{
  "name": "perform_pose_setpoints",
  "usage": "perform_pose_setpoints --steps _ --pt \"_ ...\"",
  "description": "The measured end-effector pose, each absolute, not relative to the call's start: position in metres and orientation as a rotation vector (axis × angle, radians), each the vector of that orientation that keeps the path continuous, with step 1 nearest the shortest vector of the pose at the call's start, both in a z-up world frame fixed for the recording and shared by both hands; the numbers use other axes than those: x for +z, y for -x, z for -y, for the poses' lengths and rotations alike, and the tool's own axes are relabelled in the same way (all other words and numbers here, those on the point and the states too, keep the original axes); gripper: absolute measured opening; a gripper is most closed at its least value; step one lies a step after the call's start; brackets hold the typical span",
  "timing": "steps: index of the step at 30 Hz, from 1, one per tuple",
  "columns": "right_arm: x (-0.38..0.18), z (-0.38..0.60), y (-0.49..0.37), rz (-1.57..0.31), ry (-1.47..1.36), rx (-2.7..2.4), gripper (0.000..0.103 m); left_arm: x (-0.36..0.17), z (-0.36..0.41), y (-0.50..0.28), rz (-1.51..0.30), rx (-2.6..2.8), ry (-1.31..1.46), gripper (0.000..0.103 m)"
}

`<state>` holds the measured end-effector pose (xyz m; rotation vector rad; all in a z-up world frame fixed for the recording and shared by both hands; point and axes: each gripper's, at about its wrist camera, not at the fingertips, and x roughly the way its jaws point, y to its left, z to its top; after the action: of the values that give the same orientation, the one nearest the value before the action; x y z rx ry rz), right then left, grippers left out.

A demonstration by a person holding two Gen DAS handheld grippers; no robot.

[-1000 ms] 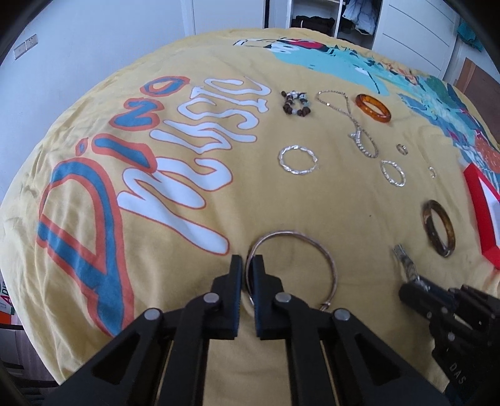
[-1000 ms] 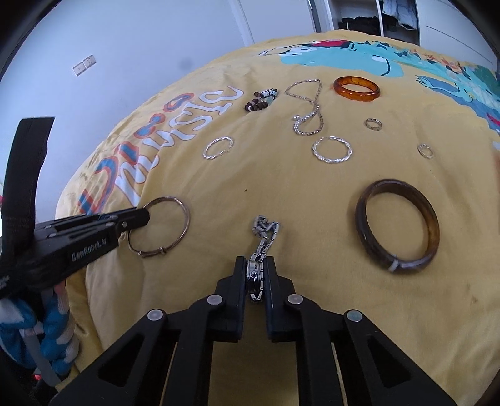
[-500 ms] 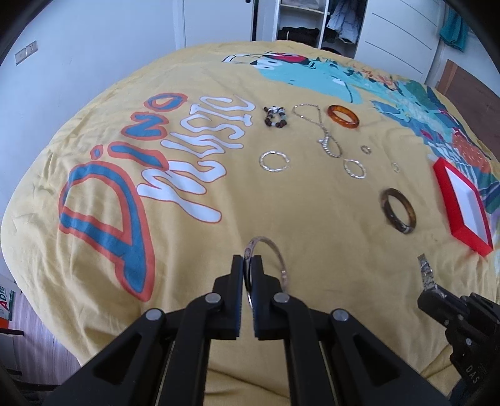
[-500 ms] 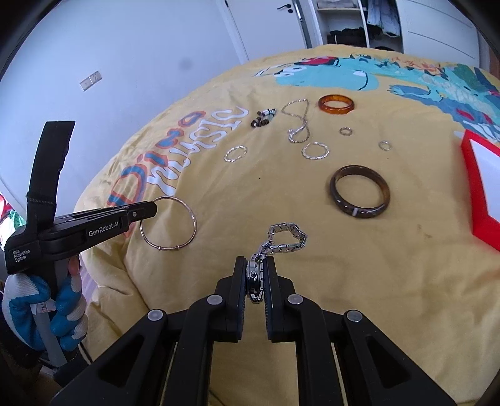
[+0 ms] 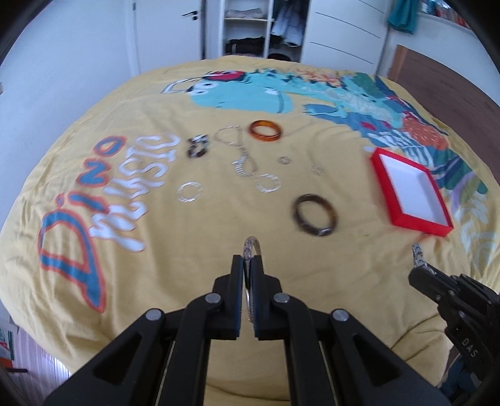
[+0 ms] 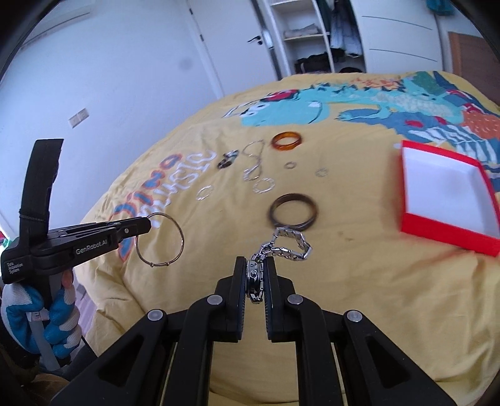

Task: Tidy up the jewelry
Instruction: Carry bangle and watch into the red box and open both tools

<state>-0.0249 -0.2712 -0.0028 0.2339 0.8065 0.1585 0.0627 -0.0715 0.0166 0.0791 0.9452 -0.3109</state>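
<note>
both my grippers have lifted off the yellow bedspread: left gripper pinching the thin silver bangle, right gripper clamping the steel link bracelet; red box empty (everything else unsorted).

Setting: home bedroom. Evidence: bed under a yellow cartoon-dinosaur cover; open wardrobe behind it, shelves holding folded clothes, garments hanging; white drawer fronts; white door with lever handle; wall switch.
</note>
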Motion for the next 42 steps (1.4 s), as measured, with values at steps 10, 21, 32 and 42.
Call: perform_pose_setpoints --steps 10,21,32,42 --pt "0.014 0.391 0.013 -0.756 -0.257 -0.041 0.010 0.048 0.219 -0.088 -0.918 -0.547 -0.128 0.004" --pt "-0.023 0.507 -0.038 -0.812 -0.245 -0.193 0.010 0.021 0.376 -0.139 -0.980 -0.715 -0.173 0.004" --pt "-0.082 0.545 -0.057 -0.909 -0.249 -0.242 0.010 -0.056 0.414 -0.166 -1.088 -0.695 -0.227 0.004" --pt "-0.092 0.543 -0.056 -0.939 -0.176 -0.242 0.012 -0.082 0.403 -0.163 -1.133 -0.636 -0.244 0.004"
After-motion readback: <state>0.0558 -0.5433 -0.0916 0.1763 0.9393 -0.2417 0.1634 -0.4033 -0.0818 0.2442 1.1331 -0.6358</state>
